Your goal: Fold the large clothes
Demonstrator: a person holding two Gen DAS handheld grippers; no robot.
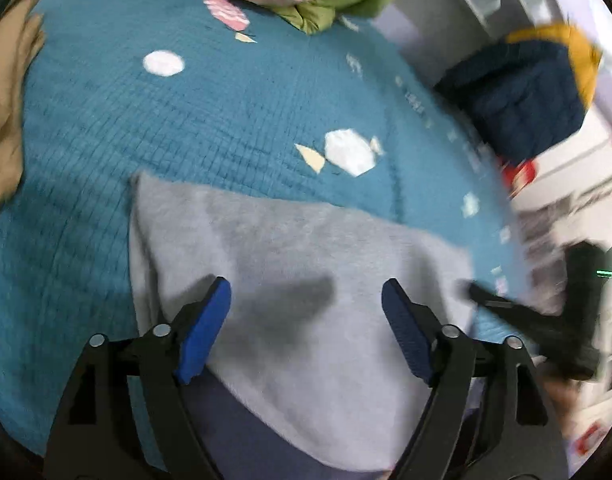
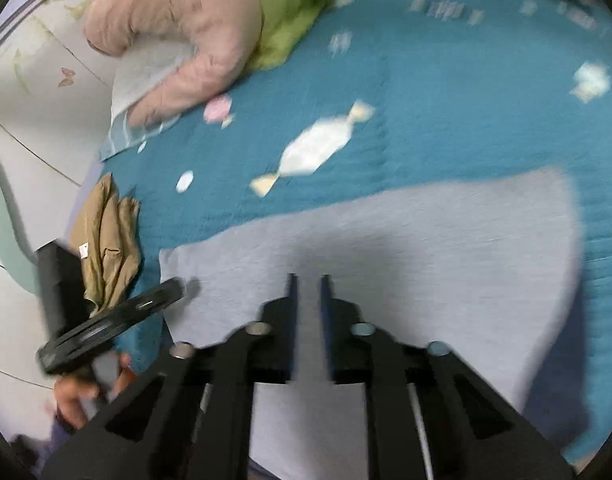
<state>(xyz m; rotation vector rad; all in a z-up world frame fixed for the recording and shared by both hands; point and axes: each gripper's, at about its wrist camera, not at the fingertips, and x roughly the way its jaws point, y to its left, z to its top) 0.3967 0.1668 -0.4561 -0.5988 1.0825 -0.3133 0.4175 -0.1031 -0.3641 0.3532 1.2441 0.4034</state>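
Note:
A pale grey fleece garment (image 1: 306,240) lies flat on a teal quilted bedspread (image 1: 106,120), folded into a broad panel whose far edge runs across the bed. My left gripper (image 1: 306,284) hangs open above its near part, its blue pads (image 1: 204,332) wide apart with nothing between them. In the right wrist view the same grey garment (image 2: 426,240) fills the lower middle. My right gripper (image 2: 309,278) is shut over it, fingers almost touching, and no cloth shows pinched between them. Both views are blurred.
A pink padded coat (image 2: 186,20) and a green garment (image 2: 290,0) are piled at the far side of the bed. A tan garment (image 2: 106,240) lies at the left edge. A navy and yellow jacket (image 1: 526,92) sits off the right edge. A hand (image 2: 74,396) shows lower left.

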